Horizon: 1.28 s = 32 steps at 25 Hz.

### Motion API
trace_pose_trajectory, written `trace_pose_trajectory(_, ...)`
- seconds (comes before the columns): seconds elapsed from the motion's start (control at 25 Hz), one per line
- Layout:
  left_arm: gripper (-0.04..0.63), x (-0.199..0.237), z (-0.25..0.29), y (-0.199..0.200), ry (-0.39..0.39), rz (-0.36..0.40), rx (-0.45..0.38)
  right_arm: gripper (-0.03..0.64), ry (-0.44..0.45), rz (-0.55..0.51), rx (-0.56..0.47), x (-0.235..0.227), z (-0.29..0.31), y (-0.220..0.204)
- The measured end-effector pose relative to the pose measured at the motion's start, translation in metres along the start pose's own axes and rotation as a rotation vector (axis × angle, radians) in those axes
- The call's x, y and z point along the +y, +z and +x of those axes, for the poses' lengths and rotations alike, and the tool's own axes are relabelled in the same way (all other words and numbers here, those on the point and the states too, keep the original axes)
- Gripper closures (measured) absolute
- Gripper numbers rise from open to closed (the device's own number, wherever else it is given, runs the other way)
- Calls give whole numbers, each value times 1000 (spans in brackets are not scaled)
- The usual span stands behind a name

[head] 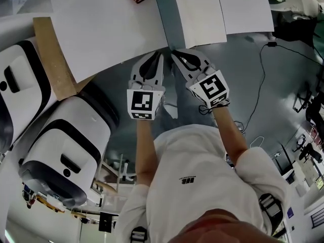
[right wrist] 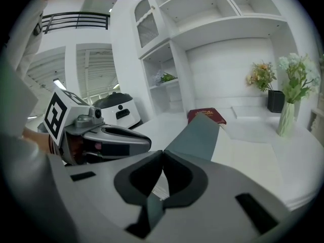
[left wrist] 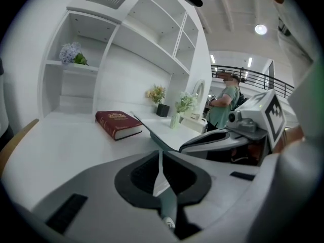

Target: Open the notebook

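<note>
Person's white-shirted torso fills 6 o'clock of the head view, with both forearms reaching toward 12.

Left gripper (head: 158, 54): jaws pressed together, tips just short of the desk (head: 111, 29) edge, beside the near corner of the grey cover (head: 166, 20). Its own view shows only a pale sliver and a grey strip in the gap behind the tips. Cannot tell whether it pinches anything.

Right gripper (head: 175, 52): sits at the left one's 3 o'clock, tips nearly meeting it. Jaws clamped shut. In the right gripper view the grey cover rises straight out of the closed tips, tilted up off the pages.

Notebook (head: 200, 19): on the white desk at 12 o'clock, partly open. White page lies flat, cover lifted along its left side.

Red book (left wrist: 117, 123): closed and flat on the desk, beyond the notebook toward 11 o'clock and apart from it.

Wooden strip (head: 53, 59): along the desk's left end at 10 o'clock. Two white machines (head: 71, 146) stand on the floor at 8–9 o'clock.

Far back: white shelf unit (right wrist: 228, 34). A pale vase of flowers (right wrist: 287, 116) and a dark pot (right wrist: 275, 101) stand at 3 o'clock in the right gripper view.
</note>
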<state>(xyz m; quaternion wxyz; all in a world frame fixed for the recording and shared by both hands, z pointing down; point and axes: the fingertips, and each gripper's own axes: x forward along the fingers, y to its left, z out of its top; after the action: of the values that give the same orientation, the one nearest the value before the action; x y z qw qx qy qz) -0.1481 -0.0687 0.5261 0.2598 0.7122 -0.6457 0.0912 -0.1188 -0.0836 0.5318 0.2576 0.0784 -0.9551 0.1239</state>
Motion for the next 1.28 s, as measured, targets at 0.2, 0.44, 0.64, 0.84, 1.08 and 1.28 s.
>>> trace_pose_trajectory(0.2, 595, 10, -2, -8, 25, -22, 3, 614, 24, -2, 22, 4, 11, -7)
trace_pose_trajectory(0.44, 595, 19, -5, -19, 48, -44, 7, 614, 48, -10, 48, 10, 24, -16)
trace_pose_trajectory(0.64, 595, 25, -5, -26, 63, -60, 10, 614, 65, -11, 65, 13, 33, -23)
trace_pose_trajectory(0.84, 595, 32, -5, -33, 75, -71, 17, 614, 80, -12, 82, 15, 42, -31)
trace_pose_trajectory(1.08, 595, 40, -3, -43, 90, -85, 26, 612, 93, -12, 102, 17, 52, -40)
trace_pose_trajectory(1.28, 595, 48, -1, -48, 102, -96, 32, 612, 102, -9, 123, 16, 60, -48)
